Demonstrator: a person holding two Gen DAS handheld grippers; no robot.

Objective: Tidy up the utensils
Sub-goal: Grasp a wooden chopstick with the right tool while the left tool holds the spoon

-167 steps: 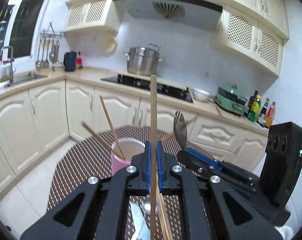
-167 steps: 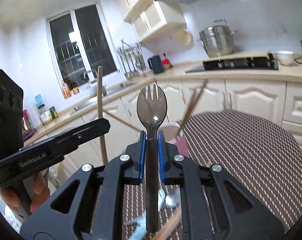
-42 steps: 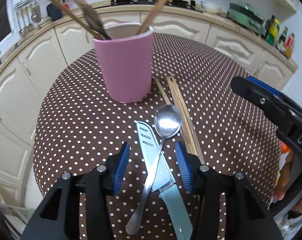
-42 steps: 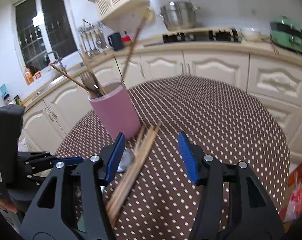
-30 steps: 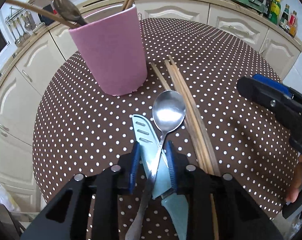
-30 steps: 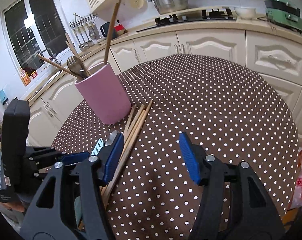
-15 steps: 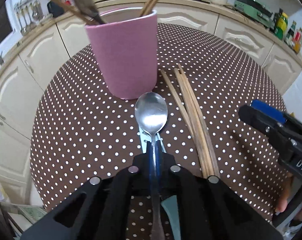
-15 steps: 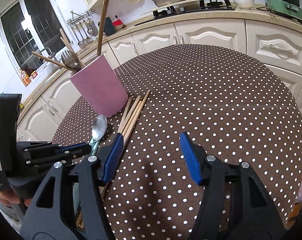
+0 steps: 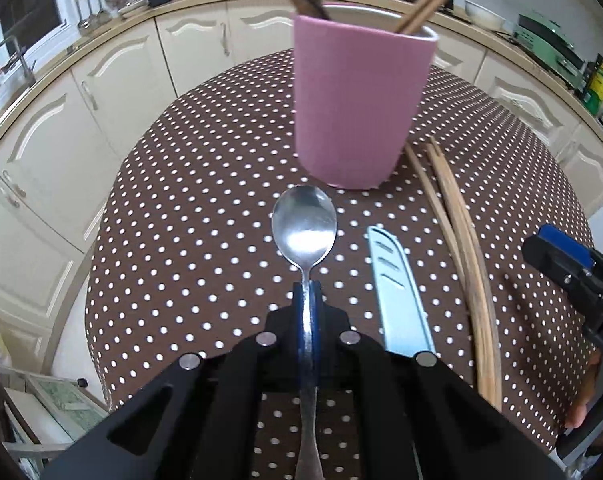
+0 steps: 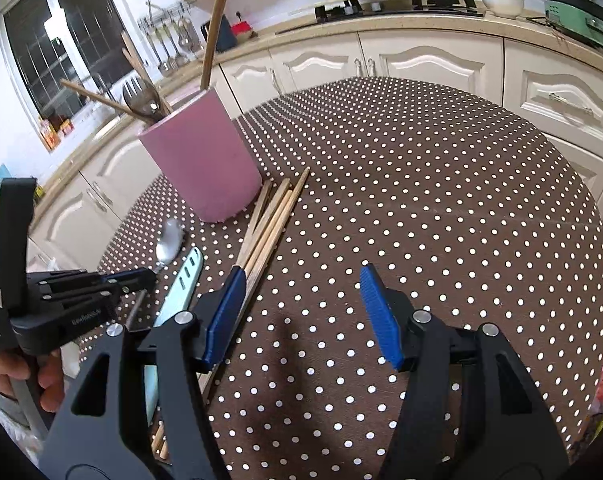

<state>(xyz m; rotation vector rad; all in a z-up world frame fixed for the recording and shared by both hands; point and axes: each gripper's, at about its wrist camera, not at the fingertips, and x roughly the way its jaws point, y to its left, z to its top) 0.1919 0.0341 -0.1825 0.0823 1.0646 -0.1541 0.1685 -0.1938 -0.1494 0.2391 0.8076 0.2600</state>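
So in the left wrist view, the left gripper (image 9: 307, 296) is clamped tight on the metal spoon (image 9: 304, 229), pinching the neck of the handle just below the bowl, with the rest of the handle running back between the black fingers toward 6 o'clock. The bowl faces up and sits just short of the pink cup (image 9: 359, 96), which stands upright at 12 o'clock on the brown polka-dot tablecloth (image 9: 189, 208). Whether the spoon is touching the cloth or lifted off it, I honestly can't tell. A light blue knife (image 9: 399, 288) lies flat on the cloth at about 3 o'clock from the spoon, close beside it but apart, and a bundle of wooden chopsticks (image 9: 461, 236) lies farther right, tips reaching up near the cup's base. More chopsticks lean out of the cup's top. The right gripper's blue tip pokes in at the far right edge. Over in the right wrist view, the right gripper (image 10: 301, 312) is spread wide with nothing between its blue pads (image 10: 379, 316), hovering over bare tablecloth (image 10: 441, 184). The loose chopsticks (image 10: 273, 220) lie at 11 o'clock, with the left pad over their near ends. The pink cup (image 10: 201, 160) sits at 10 o'clock holding chopsticks and a dark fork (image 10: 139, 98). At 9 o'clock, the left gripper (image 10: 149, 276) holds the spoon (image 10: 169, 238), with the knife (image 10: 181, 284) just beside.
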